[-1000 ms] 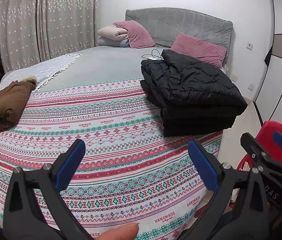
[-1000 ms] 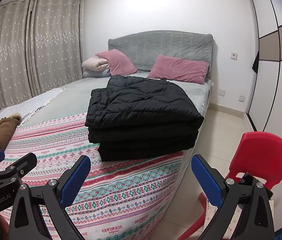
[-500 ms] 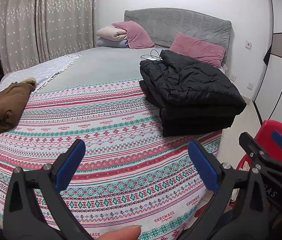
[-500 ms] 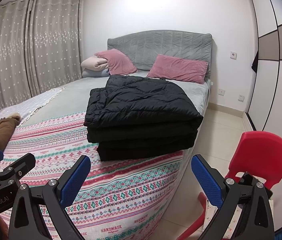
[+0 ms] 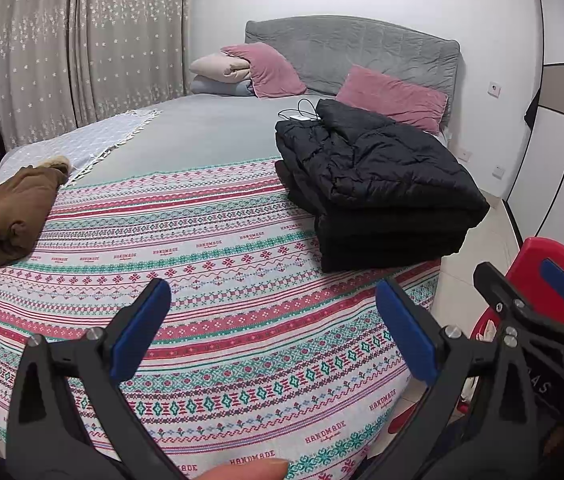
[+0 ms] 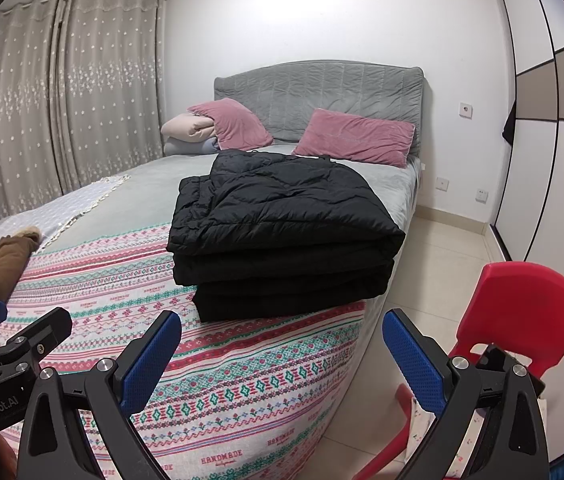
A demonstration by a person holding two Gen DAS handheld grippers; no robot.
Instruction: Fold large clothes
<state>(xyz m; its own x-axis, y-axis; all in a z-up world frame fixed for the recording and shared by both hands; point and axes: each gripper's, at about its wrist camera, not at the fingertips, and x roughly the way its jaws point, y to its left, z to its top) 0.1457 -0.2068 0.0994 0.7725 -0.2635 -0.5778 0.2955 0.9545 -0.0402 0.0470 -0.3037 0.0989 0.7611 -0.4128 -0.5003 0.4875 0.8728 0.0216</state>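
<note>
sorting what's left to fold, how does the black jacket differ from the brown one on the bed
The black jacket is folded into a neat, squared stack of layers; the brown jacket lies in a loose, rumpled heap. The black jacket sits at the bed's right edge near the red chair; the brown jacket hangs at the left edge. The black one looks puffy and quilted, the brown one smoother with a pale furry trim. Both rest on the patterned blanket, untouched by either gripper.
</note>
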